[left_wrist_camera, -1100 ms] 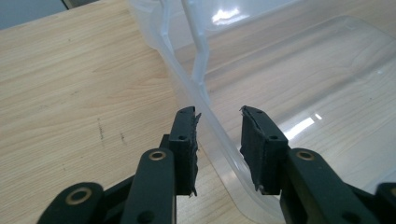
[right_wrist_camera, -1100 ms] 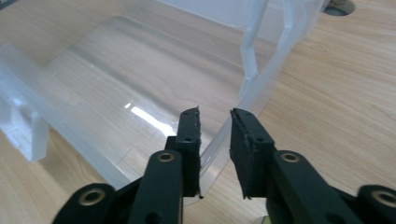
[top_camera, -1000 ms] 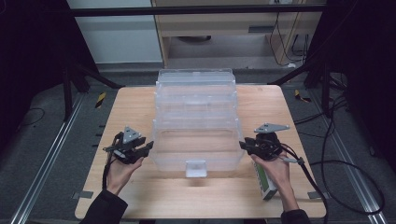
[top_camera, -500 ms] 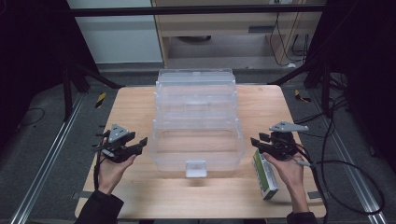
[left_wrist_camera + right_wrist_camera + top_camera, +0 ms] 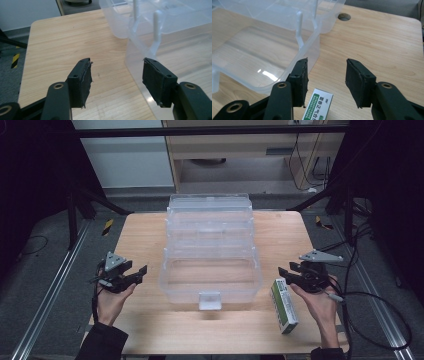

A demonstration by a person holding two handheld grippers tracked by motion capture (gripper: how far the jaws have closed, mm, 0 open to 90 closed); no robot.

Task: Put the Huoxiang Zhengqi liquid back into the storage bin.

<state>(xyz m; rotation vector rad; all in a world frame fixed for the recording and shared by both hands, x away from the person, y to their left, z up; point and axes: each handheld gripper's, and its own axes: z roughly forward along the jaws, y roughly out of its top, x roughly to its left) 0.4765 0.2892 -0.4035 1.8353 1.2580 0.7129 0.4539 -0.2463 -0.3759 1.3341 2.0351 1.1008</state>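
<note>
A clear plastic tiered storage box stands open at the middle of the wooden table, its trays stepped back toward the far edge. My left gripper hovers to the left of the box's lowest tray, apart from it. Its jaws have just been opening, and the left gripper view shows the left gripper open and empty beside the box wall. My right gripper is off the box's right side, jaws also just opening, empty. A green and white carton lies flat below it. The right gripper has the carton just under its jaws.
The wooden table has bare strips left and right of the box and a cable hole near its far right. Cables trail off the right edge. A cabinet and a black frame stand behind the table.
Both grippers have drawn outward from the box's sides, the left to the left and the right to the right, and their jaws have opened wider. The box and carton stay put.
</note>
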